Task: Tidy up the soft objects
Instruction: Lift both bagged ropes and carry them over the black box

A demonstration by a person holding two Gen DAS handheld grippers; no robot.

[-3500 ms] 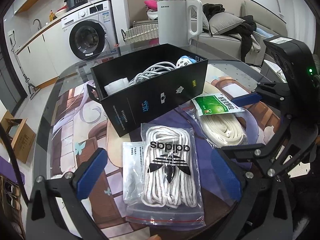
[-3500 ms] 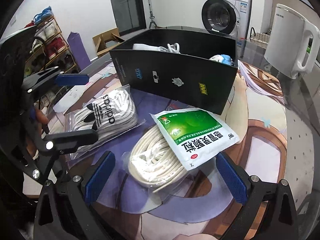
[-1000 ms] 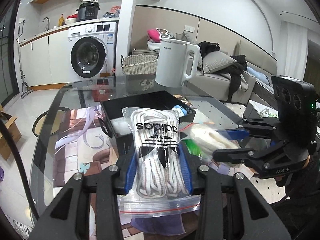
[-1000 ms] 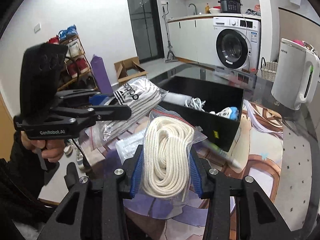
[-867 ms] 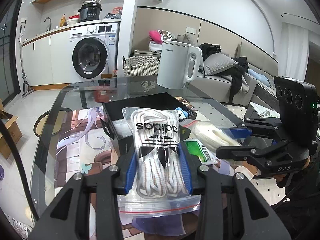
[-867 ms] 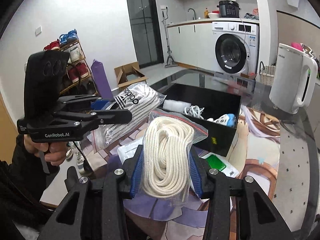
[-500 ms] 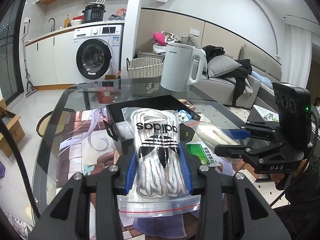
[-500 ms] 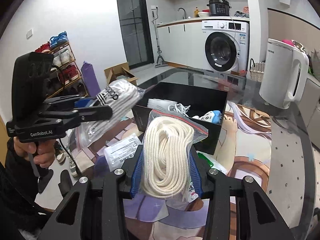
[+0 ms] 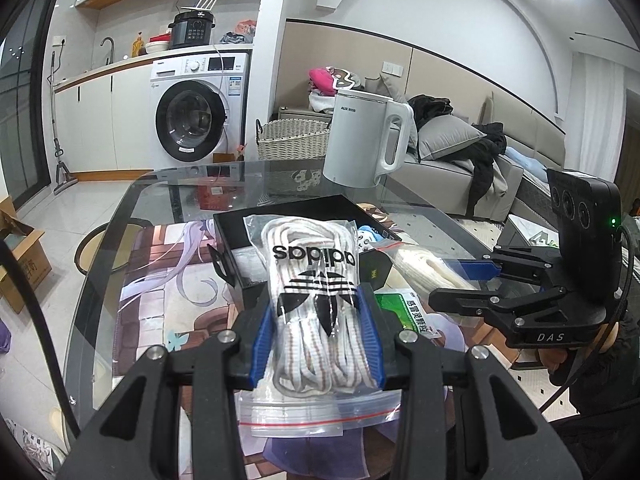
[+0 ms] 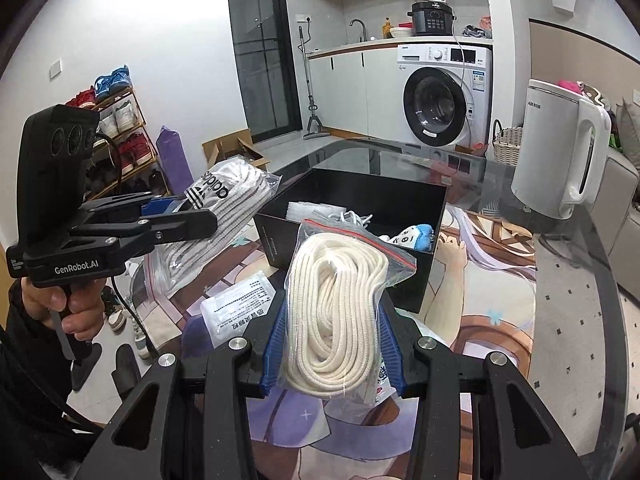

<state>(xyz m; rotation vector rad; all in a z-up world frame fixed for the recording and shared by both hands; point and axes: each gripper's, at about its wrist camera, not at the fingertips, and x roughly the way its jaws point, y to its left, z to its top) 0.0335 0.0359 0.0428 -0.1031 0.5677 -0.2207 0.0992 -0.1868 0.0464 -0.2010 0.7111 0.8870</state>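
My left gripper (image 9: 316,340) is shut on a clear zip bag of white adidas laces (image 9: 316,300), held up above the table; it also shows in the right wrist view (image 10: 216,208). My right gripper (image 10: 332,344) is shut on a clear zip bag of cream rope (image 10: 336,312), also lifted; this bag shows in the left wrist view (image 9: 424,268). An open black box (image 10: 360,200) stands on the table ahead of both, holding a white cable (image 10: 352,216), a blue-and-white plush (image 10: 412,236) and a white packet.
A white kettle (image 10: 560,152) stands at the table's far right. A green medicine sachet (image 9: 404,308) and a white printed sachet (image 10: 236,304) lie on the glass table (image 10: 568,320) in front of the box. A wicker basket (image 9: 292,140) sits beyond.
Both grippers have risen a little with their bags. The box now sits lower in both views. The green sachet stays on the table.
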